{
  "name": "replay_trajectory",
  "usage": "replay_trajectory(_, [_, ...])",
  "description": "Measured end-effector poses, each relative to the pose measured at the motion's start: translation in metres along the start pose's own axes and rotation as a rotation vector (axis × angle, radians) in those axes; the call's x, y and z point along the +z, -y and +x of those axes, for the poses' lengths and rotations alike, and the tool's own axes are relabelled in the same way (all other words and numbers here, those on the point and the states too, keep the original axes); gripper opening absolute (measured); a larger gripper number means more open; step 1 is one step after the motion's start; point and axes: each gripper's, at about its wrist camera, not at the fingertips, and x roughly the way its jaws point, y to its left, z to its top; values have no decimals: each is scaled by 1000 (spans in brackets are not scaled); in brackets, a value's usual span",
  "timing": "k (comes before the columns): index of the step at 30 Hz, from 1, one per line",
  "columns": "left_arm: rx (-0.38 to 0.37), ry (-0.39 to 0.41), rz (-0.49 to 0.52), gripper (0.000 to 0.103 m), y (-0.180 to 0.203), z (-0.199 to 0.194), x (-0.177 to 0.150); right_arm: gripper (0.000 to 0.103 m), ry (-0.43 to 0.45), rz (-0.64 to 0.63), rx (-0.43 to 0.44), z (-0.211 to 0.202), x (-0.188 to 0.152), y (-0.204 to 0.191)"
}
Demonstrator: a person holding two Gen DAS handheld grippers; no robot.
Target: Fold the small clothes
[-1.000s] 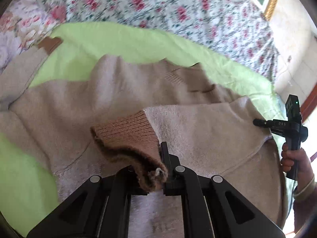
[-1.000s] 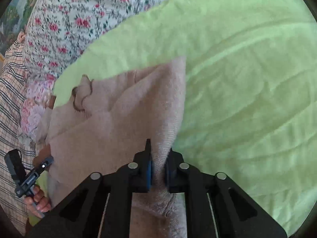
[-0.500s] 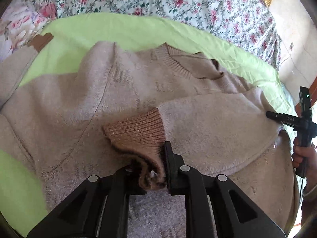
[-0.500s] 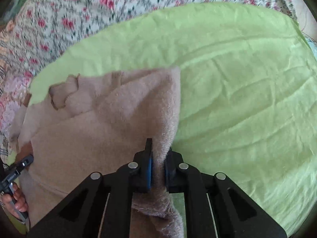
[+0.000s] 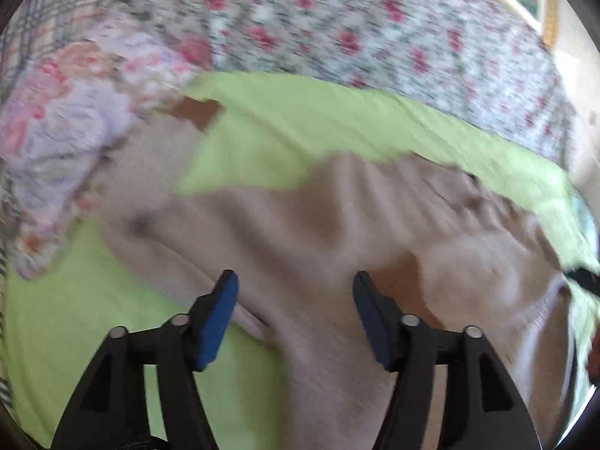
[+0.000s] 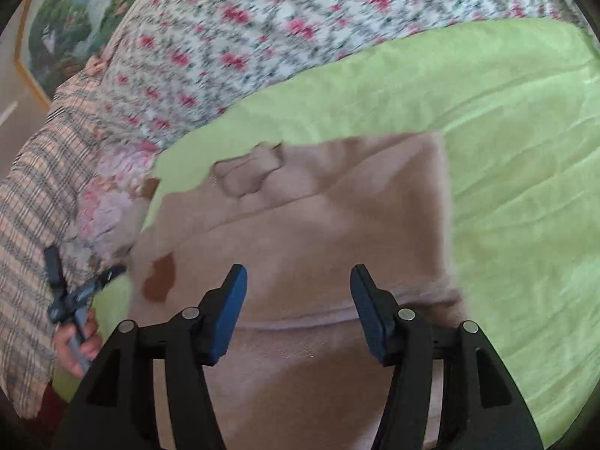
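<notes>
Both the left gripper and the right gripper hang spread wide, holding nothing, just above the one beige sweater, which lies flat on the single green sheet.

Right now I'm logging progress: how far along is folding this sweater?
Done: one sleeve of the beige sweater lies folded across its body, brown cuff on top. In hand: nothing; left gripper and right gripper are open. Left: the other sleeve, spread out.
</notes>
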Motion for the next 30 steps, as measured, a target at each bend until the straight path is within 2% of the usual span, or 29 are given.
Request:
replay_trajectory(6, [172, -24, -6, 76, -35, 54, 67, 59, -83, -10, 90, 24, -25, -25])
replay_trajectory(9, [317, -51, 30, 83, -48, 94, 102, 59, -111, -21, 108, 29, -29, -32])
replay_trajectory(12, [411, -103, 56, 87, -62, 134, 117, 59, -119, -15, 119, 31, -31, -34])
replay_trajectory(14, [431, -148, 49, 85, -74, 156, 119, 59, -114, -6, 122, 30, -30, -33])
replay_trajectory(16, [354, -148, 12, 63, -82, 163, 119, 59, -109, -1, 117, 28, -30, -31])
replay_trajectory(17, [322, -135, -6, 48, -84, 161, 120, 59, -107, 3, 115, 28, -30, -30])
replay_trajectory(18, [329, -116, -11, 27, -85, 157, 120, 59, -106, 6, 115, 27, -28, -28])
replay_trajectory(19, [322, -108, -13, 13, -86, 154, 119, 59, -103, 9, 116, 27, -28, -27])
replay_trajectory(20, [294, -101, -28, 7, -89, 148, 118, 59, -101, 11, 117, 26, -28, -27])
replay_trajectory(25, [150, -22, -89, 5, -93, 100, 104, 59, -82, -3, 139, 18, -30, -33])
replay_trajectory(28, [47, 38, -92, 5, -70, 59, 90, 59, -74, -12, 147, 15, -33, -39])
replay_trajectory(30, [-28, 83, -66, 5, -36, 29, 73, 59, -71, -9, 152, 14, -35, -41])
